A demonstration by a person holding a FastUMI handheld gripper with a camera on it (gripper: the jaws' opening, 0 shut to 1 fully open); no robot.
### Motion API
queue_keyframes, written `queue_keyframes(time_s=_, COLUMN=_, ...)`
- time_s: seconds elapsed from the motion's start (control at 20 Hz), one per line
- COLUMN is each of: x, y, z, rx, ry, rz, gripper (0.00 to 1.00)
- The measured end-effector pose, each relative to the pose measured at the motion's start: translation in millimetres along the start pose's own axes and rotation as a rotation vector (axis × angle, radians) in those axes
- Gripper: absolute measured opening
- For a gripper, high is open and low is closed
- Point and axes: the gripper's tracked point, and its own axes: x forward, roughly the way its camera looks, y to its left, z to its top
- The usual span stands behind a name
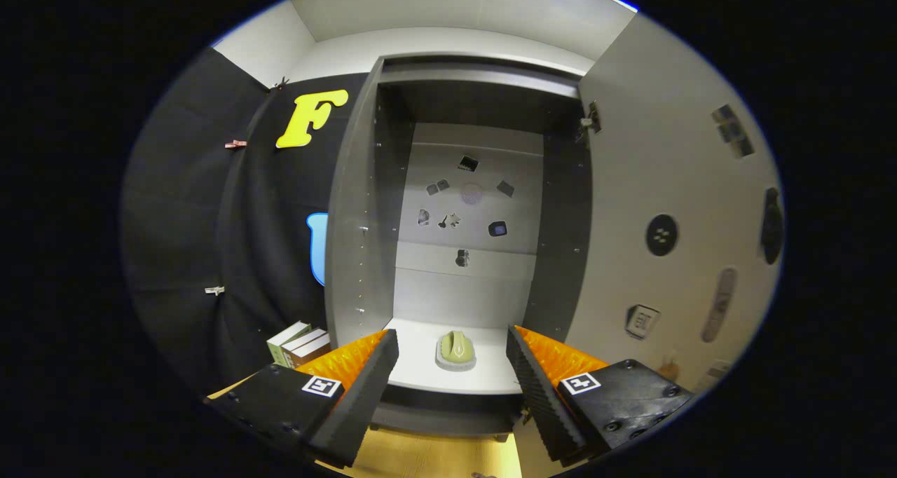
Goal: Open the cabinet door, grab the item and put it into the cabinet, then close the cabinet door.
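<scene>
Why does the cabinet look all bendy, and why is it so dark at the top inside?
Gripper view: the fisheye lens bows straight lines, so the cabinet sides and the open door curve; the upper inside sits in shadow under the top panel, while the back wall and the shelf catch light; the green item looks sharp, beyond the open gripper.

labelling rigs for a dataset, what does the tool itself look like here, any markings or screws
The tool has two wedge-shaped fingers with ribbed, sawtooth inner faces. Each sits on a dark block with screw heads, and each block carries a small square black-and-white marker. No cables show. The fingers stand apart, open.
</scene>
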Motion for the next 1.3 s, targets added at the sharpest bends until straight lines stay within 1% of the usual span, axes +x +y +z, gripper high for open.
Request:
queue_keyframes(time_s=0.25, x=-89, y=-14, z=18, rx=-0.003, ry=-0.013, rz=-0.051, gripper=0.98)
queue_keyframes(time_s=0.35, x=-124, y=-20, z=21, rx=0.017, ry=0.001, rz=-0.050, gripper=0.98)
queue_keyframes(time_s=0.5, x=-170, y=-40, z=24, rx=0.055, ry=0.021, rz=-0.061, gripper=0.98)
queue_keyframes(time_s=0.6, x=-199, y=-58, z=28, rx=0.094, ry=0.018, rz=-0.081, gripper=0.98)
queue_keyframes(time_s=0.8, x=-240, y=-128, z=36, rx=0.119, ry=0.002, rz=-0.183, gripper=0.98)
queue_keyframes(time_s=0.95, x=-258, y=-176, z=31, rx=0.078, ry=0.020, rz=-0.202, gripper=0.98)
queue_keyframes(time_s=1.05, x=-255, y=-203, z=24, rx=0.067, ry=0.045, rz=-0.187, gripper=0.98)
queue_keyframes(time_s=1.15, x=-248, y=-224, z=16, rx=0.101, ry=0.061, rz=-0.146, gripper=0.98)
queue_keyframes(time_s=1.3, x=-226, y=-244, z=2, rx=0.169, ry=0.066, rz=-0.049, gripper=0.98)
